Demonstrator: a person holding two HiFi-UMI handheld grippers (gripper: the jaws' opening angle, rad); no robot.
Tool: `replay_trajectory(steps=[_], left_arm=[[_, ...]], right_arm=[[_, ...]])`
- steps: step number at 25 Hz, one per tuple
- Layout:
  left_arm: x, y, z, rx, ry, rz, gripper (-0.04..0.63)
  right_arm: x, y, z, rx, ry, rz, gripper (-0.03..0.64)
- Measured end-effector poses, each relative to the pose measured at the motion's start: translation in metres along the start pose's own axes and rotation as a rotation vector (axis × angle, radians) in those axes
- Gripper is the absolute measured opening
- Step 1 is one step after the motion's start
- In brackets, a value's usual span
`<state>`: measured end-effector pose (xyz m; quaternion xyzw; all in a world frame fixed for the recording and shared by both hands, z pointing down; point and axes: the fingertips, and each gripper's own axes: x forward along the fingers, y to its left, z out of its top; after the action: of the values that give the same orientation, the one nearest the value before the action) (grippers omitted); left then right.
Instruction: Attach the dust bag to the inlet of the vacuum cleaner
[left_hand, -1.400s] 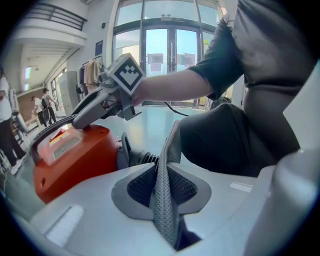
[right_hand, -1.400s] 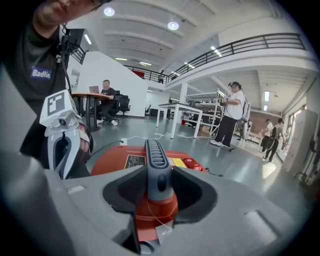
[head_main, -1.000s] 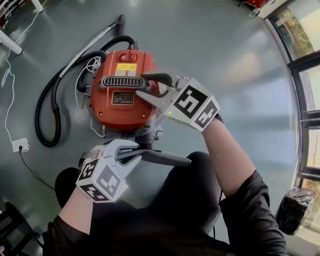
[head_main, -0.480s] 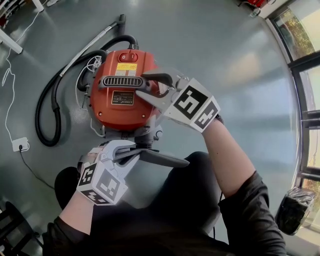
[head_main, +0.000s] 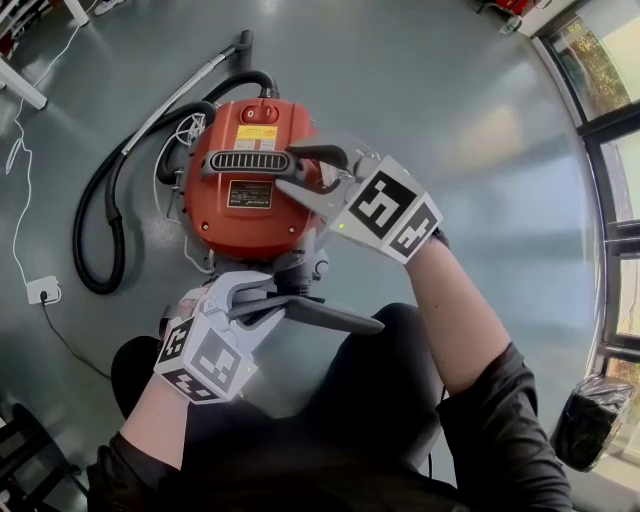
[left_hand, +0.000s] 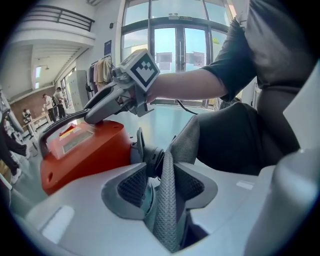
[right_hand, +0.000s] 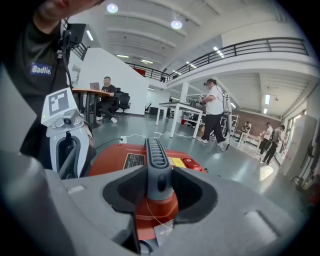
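A red vacuum cleaner (head_main: 245, 195) lies on the grey floor, and its black inlet (left_hand: 152, 157) faces the person. My right gripper (head_main: 290, 168) is shut on the cleaner's grey carrying handle (right_hand: 156, 160). The pads sit against both sides of the handle. My left gripper (left_hand: 162, 187) is just below the inlet. A fold of the grey dust bag (left_hand: 167, 210) stands between its jaws, which have just been opening. A gap shows beside the fabric at the left pad. The bag's cloth runs up to the inlet. The rest of the bag is hidden against the person's dark trousers.
A black hose (head_main: 100, 210) loops left of the cleaner, and a metal wand (head_main: 185, 85) lies behind it. A white socket (head_main: 40, 290) with its cable is on the floor at far left. Windows and a black bag (head_main: 590, 420) are at the right. People and tables are far off.
The left gripper's fingers stand a little wider apart than a second ago, with the bag's fabric still between them. The right gripper and the cleaner have stayed put.
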<state>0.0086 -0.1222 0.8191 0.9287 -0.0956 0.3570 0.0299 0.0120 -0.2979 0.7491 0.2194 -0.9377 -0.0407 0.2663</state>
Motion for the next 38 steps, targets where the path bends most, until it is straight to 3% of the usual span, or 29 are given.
replay_trajectory(steps=[3, 6, 12, 20, 25, 31, 38], left_arm=[[-0.002, 0.001, -0.003, -0.022, 0.006, -0.025, 0.276], [-0.003, -0.003, -0.004, -0.009, 0.009, -0.057, 0.329], [-0.016, -0.001, 0.002, -0.001, -0.038, -0.065, 0.35], [-0.047, 0.017, 0.018, -0.014, -0.125, -0.003, 0.337], [-0.054, 0.026, 0.02, 0.012, -0.151, 0.04, 0.292], [-0.064, 0.036, 0.028, 0.008, -0.186, 0.084, 0.242], [-0.079, 0.041, 0.041, -0.012, -0.248, 0.153, 0.238]], right_arm=[[0.0, 0.0, -0.001, -0.011, 0.001, -0.017, 0.141], [0.0, 0.0, -0.001, -0.02, 0.002, -0.026, 0.141], [0.0, 0.0, 0.0, -0.045, 0.007, -0.034, 0.141], [-0.033, -0.003, 0.019, -0.139, -0.061, -0.093, 0.156], [-0.08, -0.002, 0.043, 0.052, -0.268, -0.197, 0.123], [-0.102, 0.026, 0.027, 0.193, -0.294, -0.221, 0.084], [-0.111, 0.029, 0.033, 0.246, -0.314, -0.254, 0.077]])
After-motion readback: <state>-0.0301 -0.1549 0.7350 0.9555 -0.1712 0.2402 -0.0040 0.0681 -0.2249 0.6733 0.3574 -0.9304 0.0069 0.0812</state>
